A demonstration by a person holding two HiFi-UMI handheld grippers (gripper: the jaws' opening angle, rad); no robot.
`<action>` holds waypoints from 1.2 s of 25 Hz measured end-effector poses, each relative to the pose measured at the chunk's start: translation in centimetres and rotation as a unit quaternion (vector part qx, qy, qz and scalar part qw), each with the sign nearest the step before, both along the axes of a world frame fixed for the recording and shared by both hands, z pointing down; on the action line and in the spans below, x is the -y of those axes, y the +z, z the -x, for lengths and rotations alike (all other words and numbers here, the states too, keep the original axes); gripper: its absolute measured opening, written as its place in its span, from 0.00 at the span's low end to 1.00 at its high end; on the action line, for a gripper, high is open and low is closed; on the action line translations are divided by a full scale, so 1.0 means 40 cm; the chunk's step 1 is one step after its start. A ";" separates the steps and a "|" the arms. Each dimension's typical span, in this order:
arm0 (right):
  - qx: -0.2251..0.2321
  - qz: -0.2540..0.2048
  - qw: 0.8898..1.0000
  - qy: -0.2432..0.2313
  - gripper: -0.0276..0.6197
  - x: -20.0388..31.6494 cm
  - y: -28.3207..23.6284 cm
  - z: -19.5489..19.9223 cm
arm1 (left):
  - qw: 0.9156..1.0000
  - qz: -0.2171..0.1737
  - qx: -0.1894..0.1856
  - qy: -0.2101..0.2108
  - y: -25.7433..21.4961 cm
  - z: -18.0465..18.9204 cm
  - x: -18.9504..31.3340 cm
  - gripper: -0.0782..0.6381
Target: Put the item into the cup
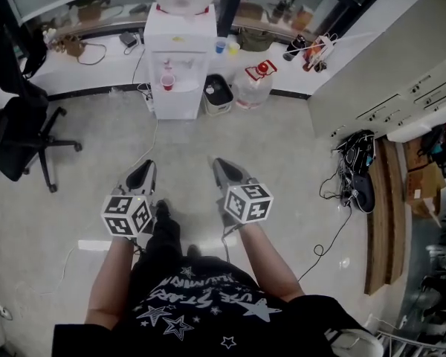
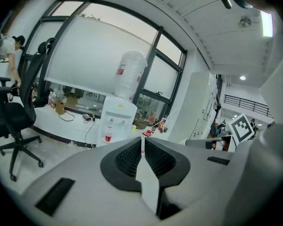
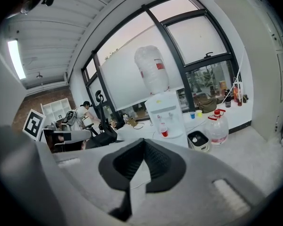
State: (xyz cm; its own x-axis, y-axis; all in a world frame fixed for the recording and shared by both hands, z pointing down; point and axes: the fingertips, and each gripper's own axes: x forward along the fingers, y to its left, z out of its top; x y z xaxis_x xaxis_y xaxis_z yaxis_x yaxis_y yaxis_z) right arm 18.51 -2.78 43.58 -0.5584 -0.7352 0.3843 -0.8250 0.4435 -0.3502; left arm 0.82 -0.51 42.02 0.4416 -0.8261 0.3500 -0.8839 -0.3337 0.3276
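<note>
Cup (image 1: pixel 168 81) stands well ahead of left claw (image 1: pixel 143 171) and right claw (image 1: pixel 224 168), both pressed together.

The right gripper (image 3: pixel 142 142) is pointing across an office floor toward a white water dispenser (image 3: pixel 166 117), its jaws meeting with nothing between them. A red cup (image 3: pixel 164 133) is sitting in the dispenser's bay, and a water jug (image 3: pixel 219 128) is standing near a black bin (image 3: pixel 198 140).

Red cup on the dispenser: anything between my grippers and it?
Nothing stands there: only floor, crossed by a thin cable, lies between the left gripper, the right gripper and the red cup on the water dispenser.
</note>
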 end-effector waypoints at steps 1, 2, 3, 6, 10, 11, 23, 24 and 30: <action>0.000 0.001 1.000 0.000 0.05 0.022 0.001 0.013 | 1.000 0.002 -0.001 0.001 0.002 0.012 0.022 0.15; -0.001 0.003 1.000 0.000 0.04 0.042 0.003 0.026 | 1.000 0.003 -0.001 0.003 0.004 0.024 0.042 0.15; -0.003 0.004 1.000 -0.001 0.05 0.059 0.005 0.039 | 1.000 0.005 0.000 0.004 0.007 0.036 0.060 0.15; -0.008 0.008 1.000 0.000 0.05 0.106 0.007 0.072 | 1.000 0.012 -0.005 0.005 0.015 0.075 0.111 0.15; -0.016 0.004 1.000 0.001 0.05 0.170 -0.011 0.105 | 1.000 0.013 -0.012 0.010 0.009 0.112 0.174 0.15; -0.018 0.002 1.000 0.004 0.05 0.189 -0.018 0.112 | 1.000 0.012 -0.012 0.013 0.007 0.120 0.190 0.15; -0.031 0.007 0.999 0.025 0.05 0.368 -0.004 0.209 | 0.998 0.026 -0.026 0.041 0.044 0.206 0.367 0.15; -0.034 0.008 0.999 0.026 0.05 0.380 -0.003 0.218 | 0.998 0.028 -0.027 0.043 0.047 0.215 0.380 0.15; -0.043 0.013 0.998 0.040 0.05 0.432 0.010 0.229 | 0.998 0.030 -0.041 0.045 0.068 0.254 0.438 0.15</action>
State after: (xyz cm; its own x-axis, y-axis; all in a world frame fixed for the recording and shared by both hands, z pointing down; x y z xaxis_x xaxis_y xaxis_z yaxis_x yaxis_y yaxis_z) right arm 9.36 -20.06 43.99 -0.4629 -0.7646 0.4484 -0.8847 0.3671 -0.2874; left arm -9.33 -18.04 44.74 0.5421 -0.7606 0.3574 -0.8209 -0.3883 0.4187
